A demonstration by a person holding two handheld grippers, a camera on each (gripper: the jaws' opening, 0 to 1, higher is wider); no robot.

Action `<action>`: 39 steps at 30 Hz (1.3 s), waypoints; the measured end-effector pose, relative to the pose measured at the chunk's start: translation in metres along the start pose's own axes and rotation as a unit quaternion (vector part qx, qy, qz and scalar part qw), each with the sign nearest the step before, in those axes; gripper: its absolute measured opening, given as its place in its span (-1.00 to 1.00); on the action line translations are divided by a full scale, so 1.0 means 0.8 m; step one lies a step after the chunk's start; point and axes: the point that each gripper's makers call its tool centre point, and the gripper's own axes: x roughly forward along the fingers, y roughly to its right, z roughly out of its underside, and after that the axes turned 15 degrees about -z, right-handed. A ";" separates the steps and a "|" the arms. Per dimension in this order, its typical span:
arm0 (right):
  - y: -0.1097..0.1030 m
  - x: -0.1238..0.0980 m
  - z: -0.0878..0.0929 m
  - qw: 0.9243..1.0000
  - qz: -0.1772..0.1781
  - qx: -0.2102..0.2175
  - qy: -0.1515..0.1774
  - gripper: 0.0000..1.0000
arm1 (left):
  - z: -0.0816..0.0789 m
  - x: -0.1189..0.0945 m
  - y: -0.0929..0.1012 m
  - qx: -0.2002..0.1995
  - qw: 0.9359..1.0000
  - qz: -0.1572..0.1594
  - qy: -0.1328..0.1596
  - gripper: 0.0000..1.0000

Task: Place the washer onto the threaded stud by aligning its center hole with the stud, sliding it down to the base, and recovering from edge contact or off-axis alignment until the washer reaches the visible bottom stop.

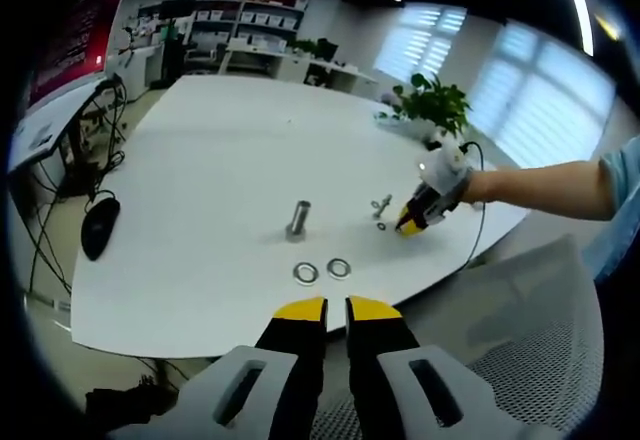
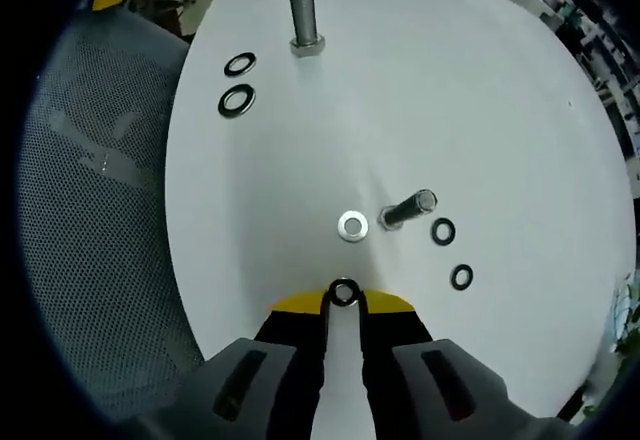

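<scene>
We see bare white table (image 2: 480,90) across most of the right gripper view, open for passage at right and centre. Obstacles: tall stud (image 2: 305,20) upright at top, two washers (image 2: 238,82) just left of it; small stud (image 2: 408,209) at centre, silver washer (image 2: 352,226) beside it, two dark washers (image 2: 452,253) lower right. Mesh chair (image 2: 95,210) blocks the left edge.

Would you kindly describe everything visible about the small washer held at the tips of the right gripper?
The small washer is a dark, thin ring with a round centre hole, metal by its look. It sits pinched between the yellow-tipped jaws of the right gripper, its face turned toward the camera, over the white table. It lies apart from the short stud and the bright washer just beyond it.
</scene>
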 end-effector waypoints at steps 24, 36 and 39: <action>0.007 -0.061 -0.038 0.995 0.041 0.024 0.087 -0.72 | 0.001 0.000 0.001 0.000 1.000 0.002 -0.001 -0.91; 0.015 -0.080 -0.062 0.991 0.062 0.015 0.116 -0.72 | 0.002 0.000 0.001 0.001 1.000 0.002 -0.004 -0.91; 0.016 -0.080 -0.064 0.991 0.065 0.012 0.114 -0.72 | 0.003 0.000 0.001 0.002 1.000 0.003 -0.006 -0.91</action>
